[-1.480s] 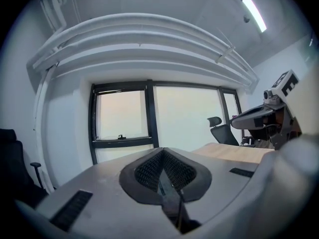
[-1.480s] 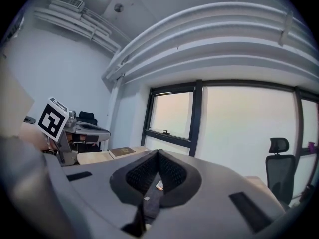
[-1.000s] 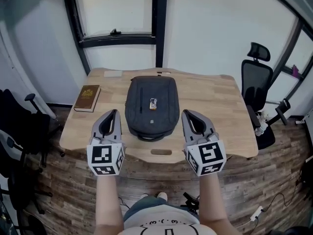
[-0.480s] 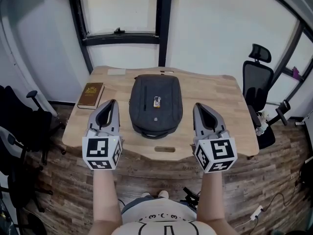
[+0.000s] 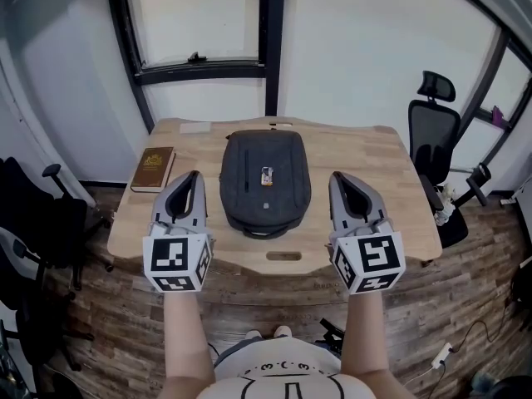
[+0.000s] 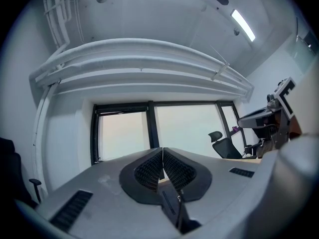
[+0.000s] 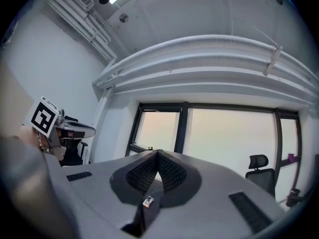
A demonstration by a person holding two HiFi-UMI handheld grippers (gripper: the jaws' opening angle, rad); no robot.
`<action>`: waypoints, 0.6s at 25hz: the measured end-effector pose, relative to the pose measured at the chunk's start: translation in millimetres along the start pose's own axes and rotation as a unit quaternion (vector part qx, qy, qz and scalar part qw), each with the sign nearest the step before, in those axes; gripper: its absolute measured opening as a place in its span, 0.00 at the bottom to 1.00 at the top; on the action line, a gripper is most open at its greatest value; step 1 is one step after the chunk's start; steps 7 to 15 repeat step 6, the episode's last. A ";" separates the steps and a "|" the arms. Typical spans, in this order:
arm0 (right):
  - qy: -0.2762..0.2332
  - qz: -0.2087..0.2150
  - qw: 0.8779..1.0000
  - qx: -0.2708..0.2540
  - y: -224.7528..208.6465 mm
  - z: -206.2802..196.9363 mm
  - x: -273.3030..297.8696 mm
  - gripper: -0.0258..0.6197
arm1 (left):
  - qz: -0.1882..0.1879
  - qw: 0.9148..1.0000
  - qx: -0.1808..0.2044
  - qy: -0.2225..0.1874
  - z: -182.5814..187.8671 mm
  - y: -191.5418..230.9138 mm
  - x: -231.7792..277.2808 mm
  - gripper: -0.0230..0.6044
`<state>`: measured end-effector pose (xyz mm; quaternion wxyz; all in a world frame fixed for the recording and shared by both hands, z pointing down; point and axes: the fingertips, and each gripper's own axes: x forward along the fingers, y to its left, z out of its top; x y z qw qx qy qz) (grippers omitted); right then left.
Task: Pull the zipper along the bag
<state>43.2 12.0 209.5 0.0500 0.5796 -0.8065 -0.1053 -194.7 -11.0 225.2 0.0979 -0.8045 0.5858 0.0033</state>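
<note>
A dark grey backpack lies flat on the wooden table, its handle toward me and a small tag on its middle. My left gripper hangs in the air to the bag's left, jaws shut and empty. My right gripper hangs to the bag's right, likewise shut on nothing. Both are held above the table's near half and point away from me, apart from the bag. In the left gripper view the pads meet with nothing between them; the right gripper view shows the same pads. Neither gripper view shows the bag.
A brown book lies at the table's left edge. A black office chair stands to the right of the table, more dark chairs to the left. Windows and a white wall rise behind the table.
Both grippers have risen a little and spread slightly apart beside the bag. Their jaws stayed shut. The bag and the book have not moved.
</note>
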 end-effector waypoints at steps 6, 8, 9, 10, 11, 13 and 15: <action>-0.007 -0.004 1.000 -0.005 -1.1 4.8 0.0 0.12 | 0.002 1.000 0.000 -0.005 3.2 0.3 1.5 0.06; -0.007 -0.004 1.000 -0.005 -1.1 4.8 0.0 0.12 | 0.002 1.000 0.000 -0.005 3.2 0.3 1.5 0.06; -0.007 -0.004 1.000 -0.005 -1.1 4.8 0.0 0.12 | 0.002 1.000 0.000 -0.005 3.2 0.3 1.5 0.06; -0.007 -0.004 1.000 -0.005 -1.1 4.8 0.0 0.12 | 0.002 1.000 0.000 -0.005 3.2 0.3 1.5 0.06; -0.007 -0.004 1.000 -0.005 -1.1 4.8 0.0 0.12 | 0.002 1.000 0.000 -0.005 3.2 0.3 1.5 0.06; -0.007 -0.004 1.000 -0.005 -1.1 4.8 0.0 0.12 | 0.002 1.000 0.000 -0.005 3.2 0.3 1.5 0.06; -0.007 -0.004 1.000 -0.005 -1.1 4.8 0.0 0.12 | 0.002 1.000 0.000 -0.005 3.2 0.3 1.5 0.06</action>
